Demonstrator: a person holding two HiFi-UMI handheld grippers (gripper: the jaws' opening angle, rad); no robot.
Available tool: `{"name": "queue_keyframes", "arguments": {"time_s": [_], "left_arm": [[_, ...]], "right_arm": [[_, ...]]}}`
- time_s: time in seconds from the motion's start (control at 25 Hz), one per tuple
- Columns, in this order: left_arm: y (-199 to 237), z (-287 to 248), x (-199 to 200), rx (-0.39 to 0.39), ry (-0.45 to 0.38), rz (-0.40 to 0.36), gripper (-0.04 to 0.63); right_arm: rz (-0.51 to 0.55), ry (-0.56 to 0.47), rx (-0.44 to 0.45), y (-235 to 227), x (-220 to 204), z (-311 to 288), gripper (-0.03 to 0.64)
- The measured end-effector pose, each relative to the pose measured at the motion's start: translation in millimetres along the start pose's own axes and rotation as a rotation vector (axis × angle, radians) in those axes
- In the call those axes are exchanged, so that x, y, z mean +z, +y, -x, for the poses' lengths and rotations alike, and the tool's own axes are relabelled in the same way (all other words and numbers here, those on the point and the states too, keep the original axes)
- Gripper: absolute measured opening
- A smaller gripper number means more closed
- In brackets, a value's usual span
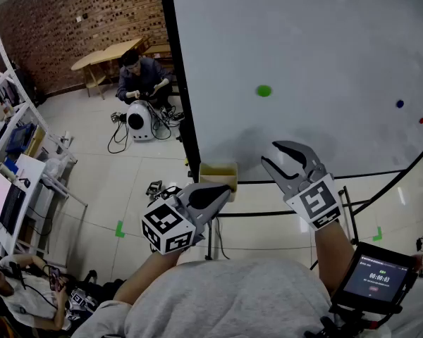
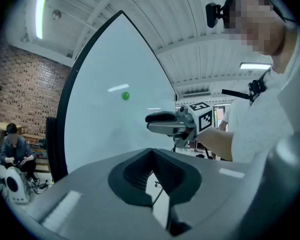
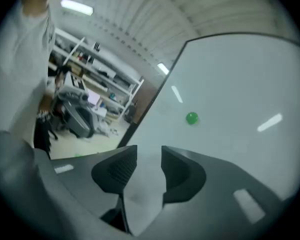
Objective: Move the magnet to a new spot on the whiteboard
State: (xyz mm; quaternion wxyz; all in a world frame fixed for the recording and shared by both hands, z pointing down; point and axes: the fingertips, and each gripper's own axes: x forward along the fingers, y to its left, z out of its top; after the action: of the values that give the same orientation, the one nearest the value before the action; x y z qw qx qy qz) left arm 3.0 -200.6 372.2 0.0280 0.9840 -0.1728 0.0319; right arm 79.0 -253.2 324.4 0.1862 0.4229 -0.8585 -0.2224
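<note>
Only the head view shows a blue magnet (image 1: 400,104) and a red magnet (image 1: 421,120) near the whiteboard's (image 1: 324,41) right edge. The green magnet (image 1: 264,90) sits mid-board, untouched. My right gripper (image 3: 149,156) stands open and empty, facing the board. My left gripper (image 2: 151,151) has its tips together and holds nothing.

The magnet (image 1: 264,90) sits on the whiteboard (image 1: 324,34), left of two small magnets (image 1: 400,104).
</note>
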Motion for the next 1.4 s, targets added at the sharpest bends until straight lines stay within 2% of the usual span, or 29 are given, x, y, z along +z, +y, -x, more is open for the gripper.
{"name": "queue_keyframes", "arguments": {"time_s": [0.12,0.2,0.32,0.44,0.64,0.84,0.92,1.24,1.4], "left_arm": [[3,1,-3,0.001,0.001,0.001,-0.023],[6,2,-6,0.003,0.003,0.002,-0.023],[11,3,-11,0.007,0.006,0.005,-0.023],[11,6,-9,0.011,0.006,0.005,-0.023],[11,14,-3,0.027,-0.007,0.004,-0.023],[11,19,2,0.038,-0.018,-0.001,-0.023],[11,21,2,0.043,-0.020,-0.002,-0.023],[11,25,2,0.053,-0.024,0.002,-0.023],[11,23,-2,0.048,-0.022,0.006,-0.023]], "right_arm": [[0.278,0.091,-0.136,-32,15,-20,0.156],[0.406,0.133,-0.217,-52,27,-32,0.159],[0.529,0.184,-0.303,-75,42,-49,0.170],[0.598,0.233,-0.343,-86,50,-59,0.169],[0.599,0.268,-0.348,-90,53,-65,0.160],[0.676,0.308,-0.398,-93,50,-65,0.146],[0.693,0.317,-0.403,-92,47,-66,0.120],[0.649,0.302,-0.376,-90,45,-67,0.112],[0.571,0.250,-0.347,-86,49,-58,0.114]]}}
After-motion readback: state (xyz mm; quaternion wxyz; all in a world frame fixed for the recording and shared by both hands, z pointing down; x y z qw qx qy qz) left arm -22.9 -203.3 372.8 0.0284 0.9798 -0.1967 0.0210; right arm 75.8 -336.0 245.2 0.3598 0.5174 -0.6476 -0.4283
